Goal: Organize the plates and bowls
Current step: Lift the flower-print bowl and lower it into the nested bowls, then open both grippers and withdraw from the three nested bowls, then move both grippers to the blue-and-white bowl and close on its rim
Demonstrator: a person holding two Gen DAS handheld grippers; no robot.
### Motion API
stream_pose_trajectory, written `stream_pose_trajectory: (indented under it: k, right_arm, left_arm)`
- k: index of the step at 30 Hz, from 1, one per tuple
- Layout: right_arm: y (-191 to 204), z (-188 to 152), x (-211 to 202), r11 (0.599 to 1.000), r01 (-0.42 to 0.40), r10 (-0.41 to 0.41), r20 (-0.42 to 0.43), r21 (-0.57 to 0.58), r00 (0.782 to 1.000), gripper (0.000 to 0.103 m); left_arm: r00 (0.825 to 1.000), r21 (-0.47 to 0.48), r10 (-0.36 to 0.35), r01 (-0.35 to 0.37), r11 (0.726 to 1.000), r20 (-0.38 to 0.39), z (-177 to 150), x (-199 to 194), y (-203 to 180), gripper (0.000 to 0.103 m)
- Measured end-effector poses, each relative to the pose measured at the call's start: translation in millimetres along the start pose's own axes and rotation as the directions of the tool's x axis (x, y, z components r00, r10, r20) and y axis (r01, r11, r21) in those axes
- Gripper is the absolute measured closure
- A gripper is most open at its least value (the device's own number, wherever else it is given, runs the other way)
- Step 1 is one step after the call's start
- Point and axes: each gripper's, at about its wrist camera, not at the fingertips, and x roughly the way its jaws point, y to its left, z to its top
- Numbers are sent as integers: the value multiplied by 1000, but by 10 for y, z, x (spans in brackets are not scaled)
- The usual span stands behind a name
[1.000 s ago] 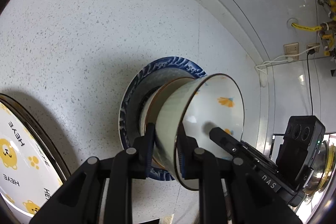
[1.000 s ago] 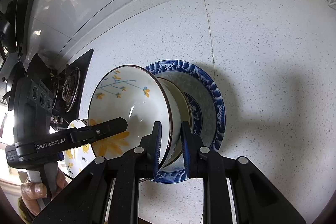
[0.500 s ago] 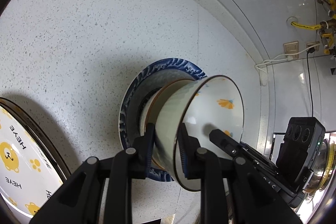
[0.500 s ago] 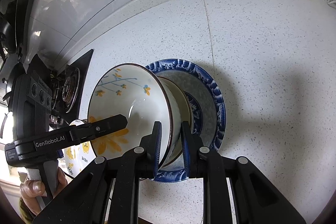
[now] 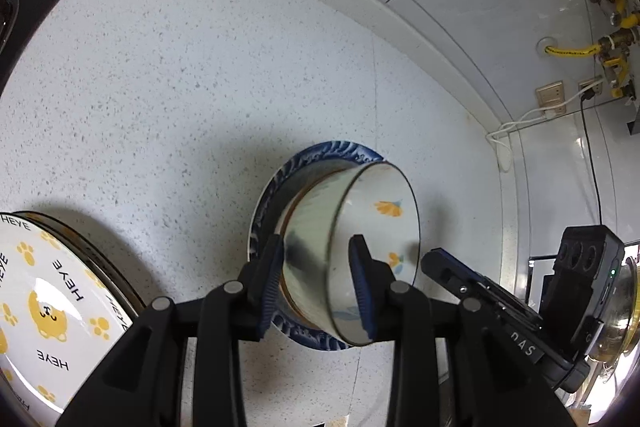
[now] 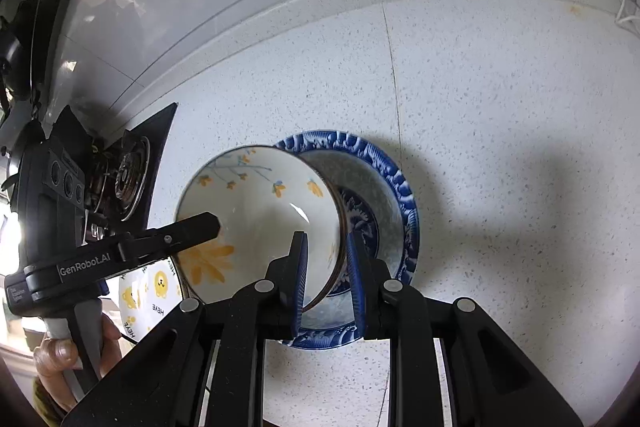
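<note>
A white bowl with yellow flowers sits nested in a brown-rimmed bowl on a blue-patterned plate. My left gripper straddles the bowl's near wall; its jaws are opening and the pads stand off the rim. One of the left gripper's fingers reaches into the bowl in the right wrist view. My right gripper straddles the opposite rim. Its jaws are just starting to open, with the pads still close on the wall.
A cartoon plate marked HEYE lies left of the stack. A black gas hob is beyond it, and a metal pot stands at the right. The tiled wall carries sockets, a cable and yellow gas fittings. A hand holds the left gripper.
My left gripper's jaws have spread apart and come off the bowl wall. The flowered bowl has settled lower into the stack. The right gripper's jaws have hardly changed.
</note>
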Motion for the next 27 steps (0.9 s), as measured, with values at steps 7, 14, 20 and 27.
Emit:
stream_pose_trajectory:
  k: [7,14,20,27]
  right_arm:
    - [23,-81,-299,997,67,-62,120,-40,991,62]
    - [28,-256,-718,993,94,-73,260,-66,963,47]
    - [32,-457,-912,990,110,-75,339,-84,938,37]
    - [-37,-761,-1083,992,110,-77,396,-61,915,34]
  left_arm:
    - [998,69,27,-31,997,59,-70,-264,-29,71]
    - [966,194,84,-133,972,245,-302,-743,-170,71]
    - [937,252,70,-163,954,344,-517,-1062,-170,70]
    - [932,274,63,-169,947,357,-746,-1138,-18,66]
